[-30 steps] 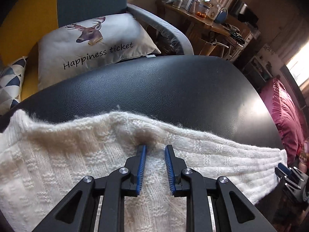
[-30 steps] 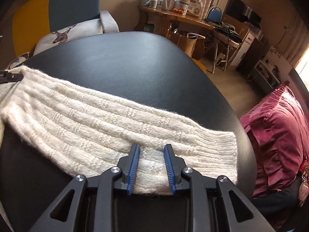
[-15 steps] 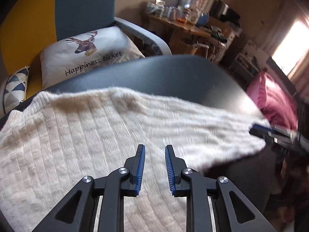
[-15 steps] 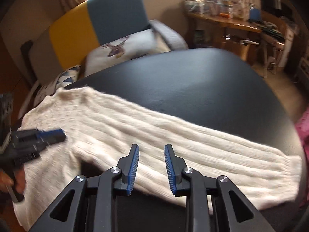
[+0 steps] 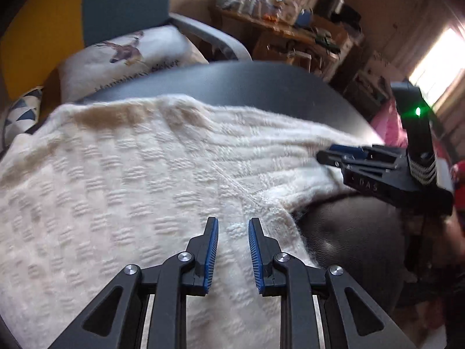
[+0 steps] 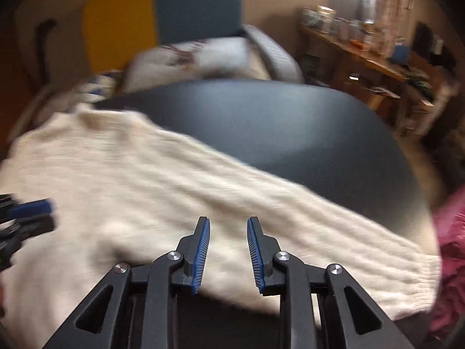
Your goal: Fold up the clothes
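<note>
— Lying across the black table [image 5: 261, 78], is the sweater [image 5: 116, 180] flat?

— Mostly; its body spreads over the near side and one sleeve [image 6: 319, 226] runs out toward the right edge.

— And the left gripper [image 5: 231, 224]?

— It hangs over the knit near the armpit, jaws spread, nothing between them.

— The right gripper [image 6: 228, 222]?

— Also parted and empty, above the sleeve.

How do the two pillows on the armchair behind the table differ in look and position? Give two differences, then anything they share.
The deer-print pillow is whitish with a brown deer and dark lettering; the triangle-pattern pillow carries blue-grey triangles. The deer-print pillow shows almost whole, in the middle of the seat; the triangle-pattern pillow is mostly cut off at the left edge. Both rest on the armchair.
</note>
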